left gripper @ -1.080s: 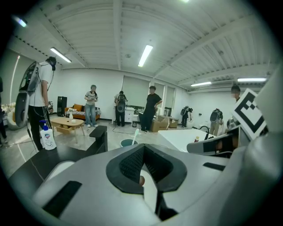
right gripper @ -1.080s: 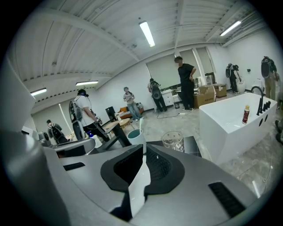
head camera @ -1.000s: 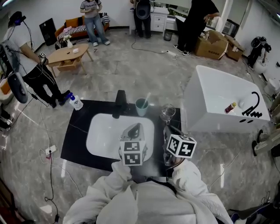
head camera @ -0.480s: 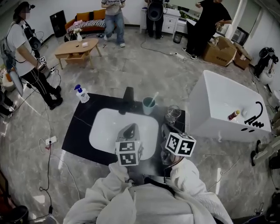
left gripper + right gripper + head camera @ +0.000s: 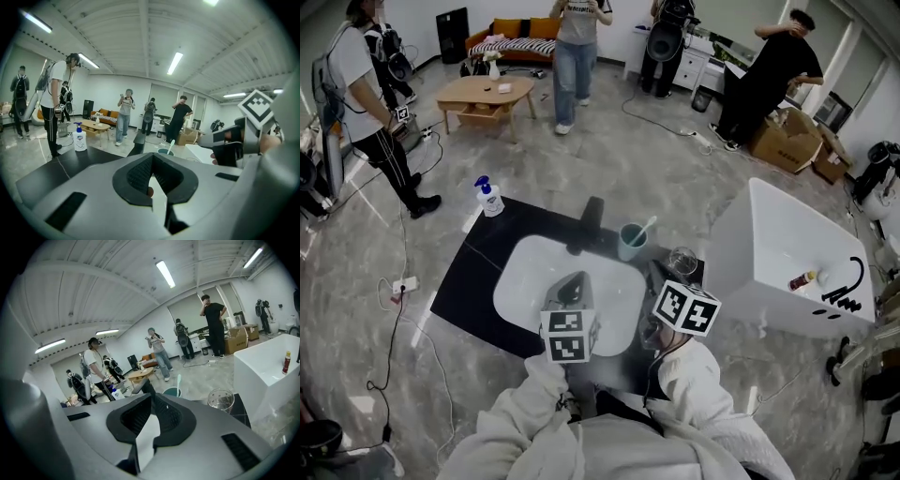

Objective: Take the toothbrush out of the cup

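Note:
A teal cup (image 5: pixel 630 242) stands on the black counter (image 5: pixel 478 272) behind the white sink (image 5: pixel 525 281), just right of the black tap (image 5: pixel 591 220). A pale toothbrush (image 5: pixel 644 228) leans out of it to the right. The cup (image 5: pixel 165 151) and toothbrush (image 5: pixel 171 144) show small and far off in the left gripper view, and the cup (image 5: pixel 172 392) and toothbrush (image 5: pixel 178 380) also in the right gripper view. My left gripper (image 5: pixel 574 281) hovers over the sink, shut and empty. My right gripper (image 5: pixel 656 281) is at the sink's right edge, shut and empty, short of the cup.
A clear glass (image 5: pixel 682 260) stands right of the cup, close to my right gripper. A soap pump bottle (image 5: pixel 489 197) sits at the counter's far left corner. A white bathtub (image 5: pixel 787 253) with a small bottle (image 5: pixel 802 279) is at the right. Several people stand further back.
The head view has shifted, so the counter sits further right and lower in frame. Both grippers keep about the same place over the sink. People in the background have walked.

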The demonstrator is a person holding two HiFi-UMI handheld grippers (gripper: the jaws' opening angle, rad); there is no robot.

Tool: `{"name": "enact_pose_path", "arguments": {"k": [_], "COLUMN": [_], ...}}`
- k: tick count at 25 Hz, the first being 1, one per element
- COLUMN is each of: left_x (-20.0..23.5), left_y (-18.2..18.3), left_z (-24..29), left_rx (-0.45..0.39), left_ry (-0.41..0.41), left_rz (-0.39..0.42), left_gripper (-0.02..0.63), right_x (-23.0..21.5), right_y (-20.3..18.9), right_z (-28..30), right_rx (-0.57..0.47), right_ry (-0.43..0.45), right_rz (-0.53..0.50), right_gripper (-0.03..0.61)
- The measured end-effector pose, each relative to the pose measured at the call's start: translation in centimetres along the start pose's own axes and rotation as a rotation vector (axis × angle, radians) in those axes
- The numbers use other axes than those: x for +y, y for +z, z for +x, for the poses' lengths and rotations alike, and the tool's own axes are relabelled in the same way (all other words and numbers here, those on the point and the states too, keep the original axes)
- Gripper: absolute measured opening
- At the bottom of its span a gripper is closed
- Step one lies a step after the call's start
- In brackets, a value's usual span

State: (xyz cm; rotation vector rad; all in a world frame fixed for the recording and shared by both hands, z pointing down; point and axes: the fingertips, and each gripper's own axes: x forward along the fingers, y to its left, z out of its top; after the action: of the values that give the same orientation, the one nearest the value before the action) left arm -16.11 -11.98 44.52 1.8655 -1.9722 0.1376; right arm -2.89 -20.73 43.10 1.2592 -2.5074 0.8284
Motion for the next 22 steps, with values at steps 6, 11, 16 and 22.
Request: {"name": "enact_pose_path", "arguments": {"k": [6,11,16,22], "left_x": [1.5,1.6,1.6,2.1], "left_y": [-0.5,-1.0,-1.3,-2.7], "left_z": [0.0,0.2,1.0,2.6], "left_rx": [0.023,0.043,0.065,0.108], "left_ry": [0.043,0.047,0.057,0.073], "left_rz": [-0.023,-0.025,-0.012,-0.014], "left_gripper": [-0.003,-0.003,-0.003,-0.003], "right_x": [-1.7,-3.1,-4.8,-7.0], "right_y": [1.2,1.8,1.5,0.6], "right_z": [2.6,5.0,7.5,10.7], "right_rx": [0.018,0.027,0.046,0.081], "right_ry": [0.002,-0.006,-0.022,-0.031], "right_rz": [-0.024,-0.033,-0.025,-0.047], "right_gripper": [0.041,0.074,0.081,0.083]}}
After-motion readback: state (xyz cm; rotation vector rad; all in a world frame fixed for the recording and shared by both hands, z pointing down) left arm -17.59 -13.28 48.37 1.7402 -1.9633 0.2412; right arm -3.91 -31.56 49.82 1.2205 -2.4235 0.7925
